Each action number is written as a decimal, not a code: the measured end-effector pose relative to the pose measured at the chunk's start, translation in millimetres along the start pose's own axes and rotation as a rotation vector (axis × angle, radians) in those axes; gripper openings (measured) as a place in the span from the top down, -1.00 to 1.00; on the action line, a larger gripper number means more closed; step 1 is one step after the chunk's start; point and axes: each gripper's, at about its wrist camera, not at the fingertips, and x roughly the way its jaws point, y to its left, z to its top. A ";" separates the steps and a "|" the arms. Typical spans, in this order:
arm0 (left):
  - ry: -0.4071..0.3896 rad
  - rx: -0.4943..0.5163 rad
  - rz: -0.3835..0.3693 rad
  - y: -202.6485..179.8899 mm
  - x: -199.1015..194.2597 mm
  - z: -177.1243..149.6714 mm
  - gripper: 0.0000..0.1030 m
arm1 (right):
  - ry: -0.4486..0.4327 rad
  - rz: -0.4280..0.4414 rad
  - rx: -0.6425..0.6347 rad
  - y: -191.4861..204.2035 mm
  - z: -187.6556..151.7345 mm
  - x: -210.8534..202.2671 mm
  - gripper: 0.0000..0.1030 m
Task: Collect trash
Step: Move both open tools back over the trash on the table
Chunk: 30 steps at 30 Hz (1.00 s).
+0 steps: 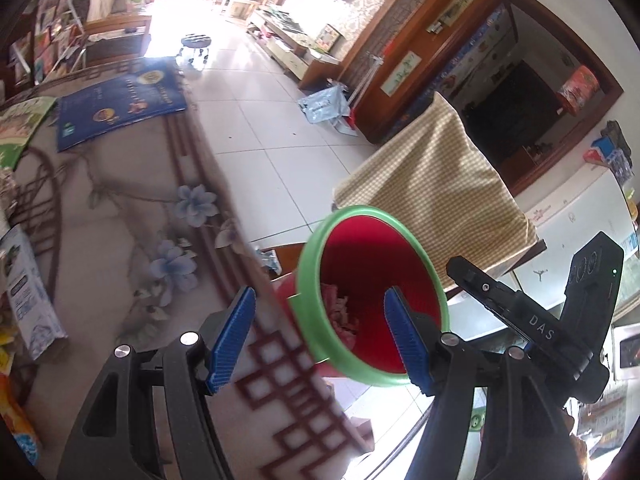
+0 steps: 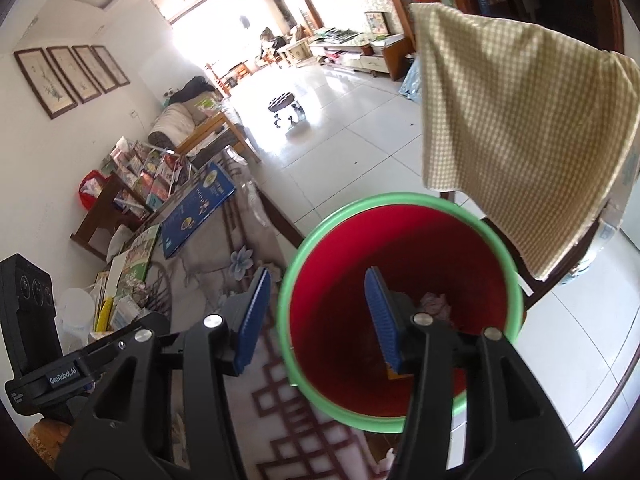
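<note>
A tiled living room, a flower-patterned table (image 1: 120, 208) at its near side: two hand-held grippers hover over a red bin (image 2: 400, 304).

The green-rimmed bin stands just off the table's edge, crumpled trash (image 2: 436, 304) inside. The left gripper (image 1: 320, 336) and right gripper (image 2: 316, 316) both gape, holding nothing.

Bin (image 2: 400, 304) beside table edge (image 2: 276, 408), crumpled trash (image 2: 434, 304) inside bin, draped chair (image 2: 516, 128) behind it
</note>
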 end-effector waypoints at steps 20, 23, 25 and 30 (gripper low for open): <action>-0.111 -0.532 0.262 226.6 -134.4 -94.9 -0.24 | 0.191 0.146 -0.241 168.1 -65.1 66.4 -0.05; -0.119 -0.590 0.310 256.2 -155.0 -114.0 -0.24 | 0.243 0.185 -0.277 198.0 -83.1 74.7 -0.05; -0.118 -0.631 0.329 276.1 -164.9 -126.5 -0.24 | 0.277 0.217 -0.288 215.8 -95.0 78.4 -0.05; -0.116 -0.699 0.334 309.4 -184.4 -147.8 -0.24 | 0.444 0.311 -0.370 274.5 -146.5 102.2 -0.06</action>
